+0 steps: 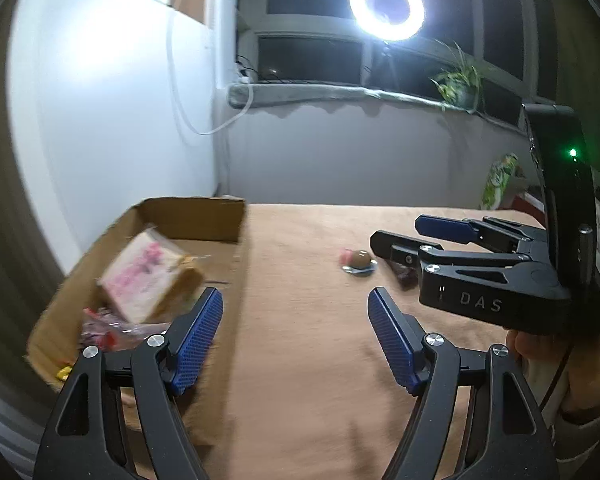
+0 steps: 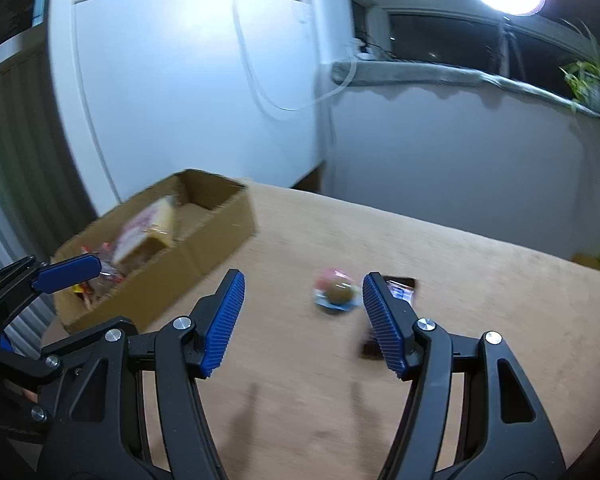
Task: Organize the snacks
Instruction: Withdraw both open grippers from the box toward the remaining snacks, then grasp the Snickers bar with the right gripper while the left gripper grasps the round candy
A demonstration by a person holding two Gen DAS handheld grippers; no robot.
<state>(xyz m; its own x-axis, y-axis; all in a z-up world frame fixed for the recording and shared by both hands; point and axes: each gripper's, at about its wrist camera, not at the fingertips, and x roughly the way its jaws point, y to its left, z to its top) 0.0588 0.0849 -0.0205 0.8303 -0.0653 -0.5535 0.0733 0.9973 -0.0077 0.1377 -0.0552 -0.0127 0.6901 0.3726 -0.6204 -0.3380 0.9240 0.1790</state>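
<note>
Two snacks wait mid-table beside our box (image 1: 204,220).
Both grippers, left (image 1: 296,316) and right (image 2: 304,300), gape empty; rushing could knock the round sweet (image 2: 337,291) away.

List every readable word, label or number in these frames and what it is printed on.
"DAS": on the black body of the right gripper.
Pink print on the wrapped pack in the cardboard box: too blurred to read.
Small snack wrappers on the table: nothing legible.
</note>
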